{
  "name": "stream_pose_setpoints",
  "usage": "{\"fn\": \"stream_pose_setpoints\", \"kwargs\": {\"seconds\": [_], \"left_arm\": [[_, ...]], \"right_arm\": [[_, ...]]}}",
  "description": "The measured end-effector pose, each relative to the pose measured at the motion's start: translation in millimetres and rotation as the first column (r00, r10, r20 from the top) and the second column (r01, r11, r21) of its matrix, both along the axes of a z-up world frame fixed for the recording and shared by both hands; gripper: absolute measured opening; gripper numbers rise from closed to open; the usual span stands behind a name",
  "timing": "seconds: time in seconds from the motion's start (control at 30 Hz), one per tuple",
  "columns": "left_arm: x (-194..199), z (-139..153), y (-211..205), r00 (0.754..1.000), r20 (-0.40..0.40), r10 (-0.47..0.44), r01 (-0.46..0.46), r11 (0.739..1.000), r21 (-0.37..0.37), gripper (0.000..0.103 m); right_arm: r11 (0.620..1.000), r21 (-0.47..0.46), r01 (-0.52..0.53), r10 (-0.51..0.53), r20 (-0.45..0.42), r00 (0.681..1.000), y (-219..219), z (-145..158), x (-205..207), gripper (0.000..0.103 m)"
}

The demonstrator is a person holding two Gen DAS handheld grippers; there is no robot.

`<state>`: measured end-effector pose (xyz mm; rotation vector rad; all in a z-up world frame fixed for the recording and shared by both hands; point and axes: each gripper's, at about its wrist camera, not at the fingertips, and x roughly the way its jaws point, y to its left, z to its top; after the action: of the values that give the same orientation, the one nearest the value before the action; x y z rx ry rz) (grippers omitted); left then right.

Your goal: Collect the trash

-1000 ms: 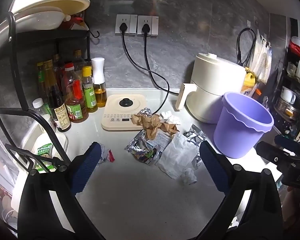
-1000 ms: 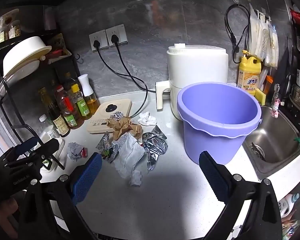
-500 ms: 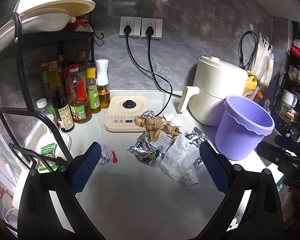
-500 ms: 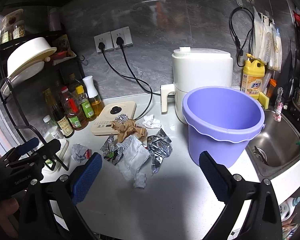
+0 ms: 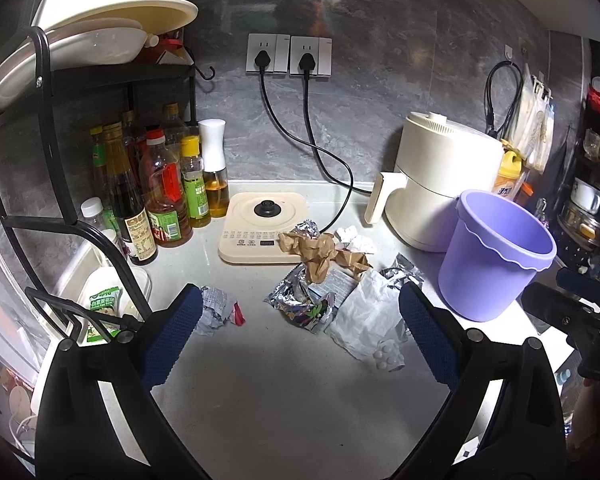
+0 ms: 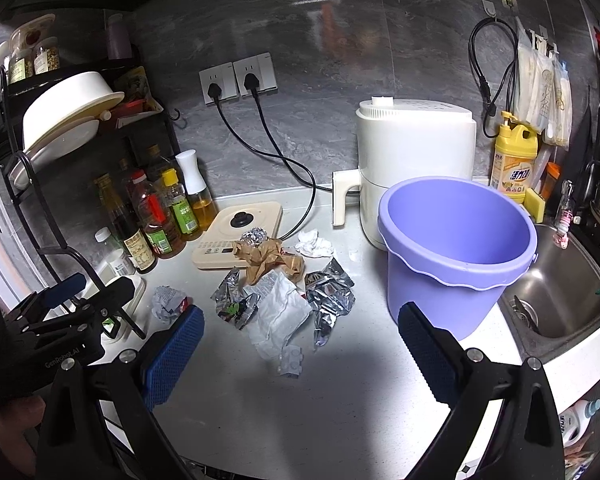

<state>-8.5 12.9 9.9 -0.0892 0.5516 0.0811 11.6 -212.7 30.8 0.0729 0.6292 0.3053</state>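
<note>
A pile of trash lies on the white counter: crumpled brown paper (image 5: 318, 254) (image 6: 266, 258), foil wrappers (image 5: 304, 306) (image 6: 328, 294), a white paper sheet (image 5: 366, 318) (image 6: 284, 316), a blister pack (image 5: 388, 358) (image 6: 291, 362), a foil ball (image 6: 254, 235), a white tissue (image 6: 314, 244) and a separate crumpled wrapper (image 5: 216, 310) (image 6: 166, 302) to the left. An empty purple bucket (image 5: 492, 256) (image 6: 456, 256) stands to the right of the pile. My left gripper (image 5: 298, 338) is open and empty, short of the pile. My right gripper (image 6: 300, 354) is open and empty, above the blister pack.
A cream induction base (image 5: 264, 226) and white air fryer (image 5: 440, 184) stand at the back with cords to wall sockets. Bottles (image 5: 160, 196) and a black dish rack (image 5: 60, 80) fill the left. A sink (image 6: 556, 284) lies right of the bucket.
Both cameras have pulled back and up slightly, so the pile and bucket look lower and a bit smaller. Both grippers stay open. Nothing on the counter has moved.
</note>
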Motion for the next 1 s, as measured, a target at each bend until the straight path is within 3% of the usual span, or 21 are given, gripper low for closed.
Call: {"fn": "stream_pose_setpoints", "kwargs": {"seconds": [1.0], "left_arm": [[-0.5, -4.7, -0.4, 1.0, -0.003, 0.013, -0.013, 1.0, 0.007, 0.097]], "right_arm": [[1.0, -0.003, 0.005, -0.005, 0.005, 1.0, 0.1, 0.4, 6.6, 0.095]]}}
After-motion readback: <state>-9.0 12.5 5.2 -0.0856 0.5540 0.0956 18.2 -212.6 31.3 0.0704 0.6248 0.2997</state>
